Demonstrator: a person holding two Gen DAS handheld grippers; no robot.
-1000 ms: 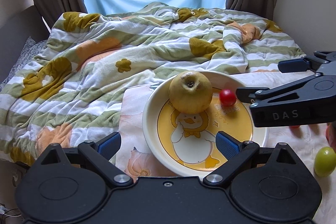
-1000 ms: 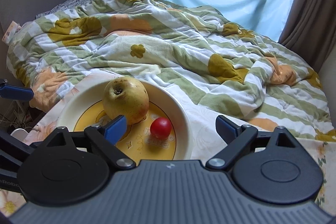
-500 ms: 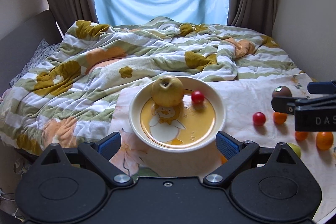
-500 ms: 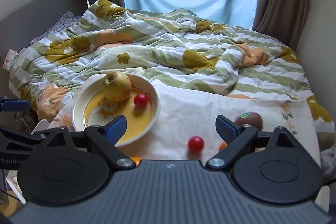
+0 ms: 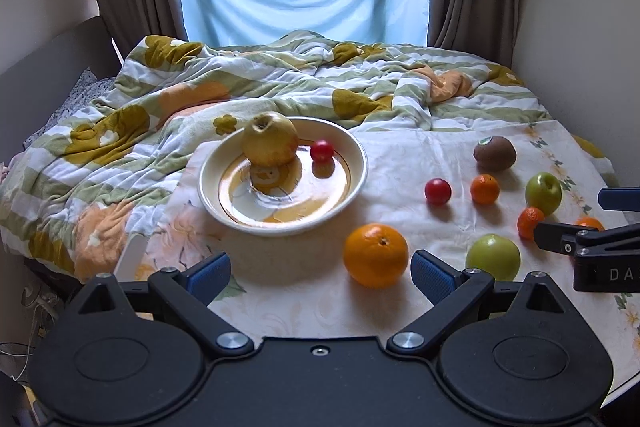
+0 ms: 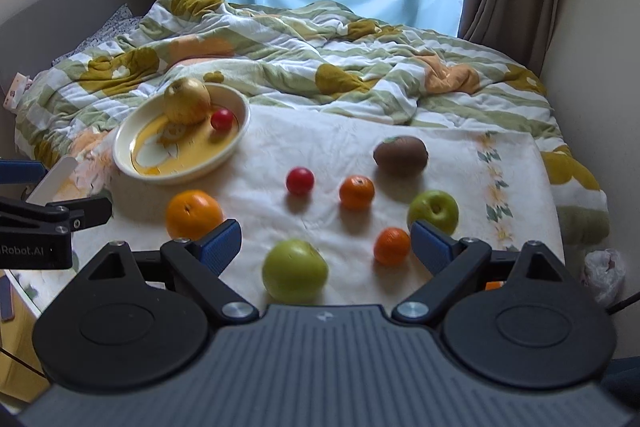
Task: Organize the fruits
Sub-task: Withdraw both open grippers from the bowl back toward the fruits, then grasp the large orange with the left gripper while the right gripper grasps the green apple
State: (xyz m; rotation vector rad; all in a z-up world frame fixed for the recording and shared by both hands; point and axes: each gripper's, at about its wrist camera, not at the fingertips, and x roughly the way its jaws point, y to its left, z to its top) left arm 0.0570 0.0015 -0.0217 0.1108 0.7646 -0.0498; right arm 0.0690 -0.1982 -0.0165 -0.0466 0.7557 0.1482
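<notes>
Both grippers hover above the near edge of the cloth, empty. Left gripper (image 5: 320,269) has its jaws spread wide, nothing between them; right gripper (image 6: 326,241) likewise spread, with the near green apple (image 6: 295,270) just beyond its gap. The plate (image 5: 356,151) sits at the far left of the cloth and holds a yellow apple (image 5: 270,138) and one cherry tomato (image 5: 321,150), the two just apart. Loose on the cloth: large orange (image 5: 376,254) nearest the plate, a second cherry tomato (image 5: 437,191), two small tangerines (image 6: 356,191) (image 6: 392,245), a second green apple (image 6: 433,211), a kiwi (image 6: 400,155) farthest back. Judged step: picking the next fruit for the plate. The orange looks the natural choice for the left side: approach from above, centre the jaws across its widest part, close gently so it doesn't roll on the soft cloth. Set it in the plate's open near side, clear of the tomato, which would roll if nudged.
</notes>
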